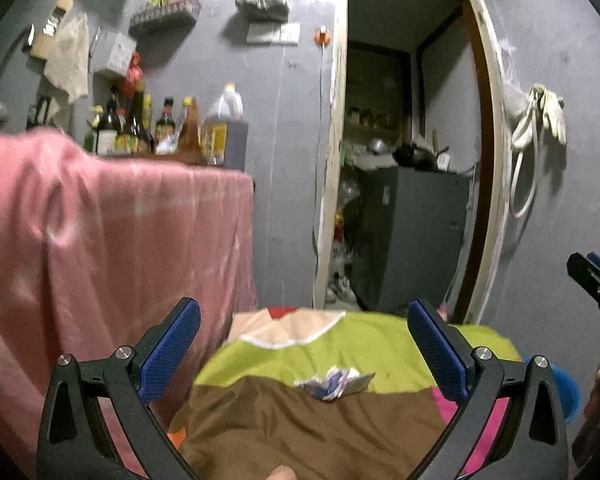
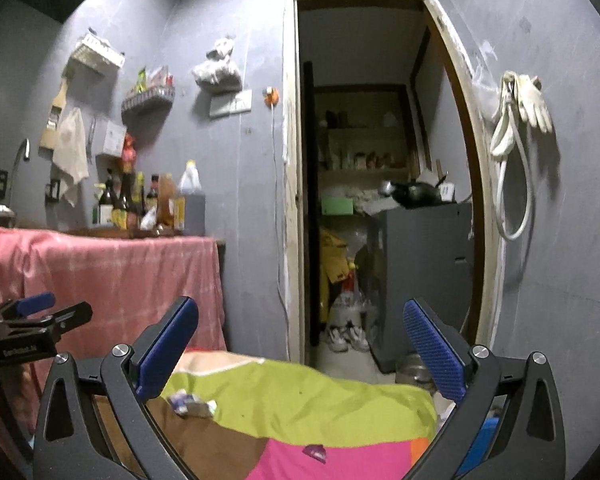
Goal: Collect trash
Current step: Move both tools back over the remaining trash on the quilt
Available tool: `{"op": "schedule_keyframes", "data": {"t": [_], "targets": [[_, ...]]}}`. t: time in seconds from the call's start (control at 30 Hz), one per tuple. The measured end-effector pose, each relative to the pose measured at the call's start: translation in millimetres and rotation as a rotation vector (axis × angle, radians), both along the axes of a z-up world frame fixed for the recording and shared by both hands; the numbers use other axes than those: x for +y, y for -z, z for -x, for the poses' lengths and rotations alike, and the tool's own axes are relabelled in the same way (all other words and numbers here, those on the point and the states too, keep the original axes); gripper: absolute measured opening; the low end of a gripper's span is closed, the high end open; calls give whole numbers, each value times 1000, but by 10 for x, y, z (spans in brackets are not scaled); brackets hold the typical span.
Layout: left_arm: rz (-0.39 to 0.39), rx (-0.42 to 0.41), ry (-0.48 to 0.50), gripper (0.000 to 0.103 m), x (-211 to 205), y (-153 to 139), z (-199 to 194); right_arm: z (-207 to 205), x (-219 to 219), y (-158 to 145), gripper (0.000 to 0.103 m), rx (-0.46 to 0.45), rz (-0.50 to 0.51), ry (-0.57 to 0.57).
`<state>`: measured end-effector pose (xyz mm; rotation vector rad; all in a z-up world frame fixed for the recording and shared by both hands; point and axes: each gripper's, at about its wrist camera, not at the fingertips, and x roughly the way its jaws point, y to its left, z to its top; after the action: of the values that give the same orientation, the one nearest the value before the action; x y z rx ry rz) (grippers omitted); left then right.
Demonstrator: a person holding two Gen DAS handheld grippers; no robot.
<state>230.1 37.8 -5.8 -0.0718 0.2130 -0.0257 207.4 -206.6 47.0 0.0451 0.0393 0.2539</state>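
Both the left gripper (image 1: 304, 344) and the right gripper (image 2: 300, 344) hang with fingers spread, holding nothing. A crumpled wrapper (image 1: 334, 384) lies on the patchwork cloth (image 1: 300, 432). A small purple scrap (image 2: 315, 453) lies apart from it.

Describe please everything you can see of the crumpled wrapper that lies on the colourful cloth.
The crumpled wrapper is a small scrunched piece that looks like thin paper or foil, white with blue and purple print and one flatter grey-silver flap. It lies loose on the patchwork cloth, right where the brown panel meets the lime-green one. Nothing holds it: the left gripper is open, its jaws apart with the wrapper seen between them. In the right wrist view it lies near that gripper's left jaw, still untouched.
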Motion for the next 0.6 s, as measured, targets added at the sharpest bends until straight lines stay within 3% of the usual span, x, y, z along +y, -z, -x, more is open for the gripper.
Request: {"op": "schedule_keyframes", "data": {"t": [0.13, 0.4, 0.6], "targets": [[30, 76, 19, 101, 37, 210, -195, -140, -19, 155, 103, 56, 9, -12], [12, 225, 66, 101, -38, 485, -550, -445, -11, 438, 103, 217, 50, -33], [-3, 325, 110, 101, -72, 623, -780, -617, -38, 629, 93, 355, 59, -59]]}}
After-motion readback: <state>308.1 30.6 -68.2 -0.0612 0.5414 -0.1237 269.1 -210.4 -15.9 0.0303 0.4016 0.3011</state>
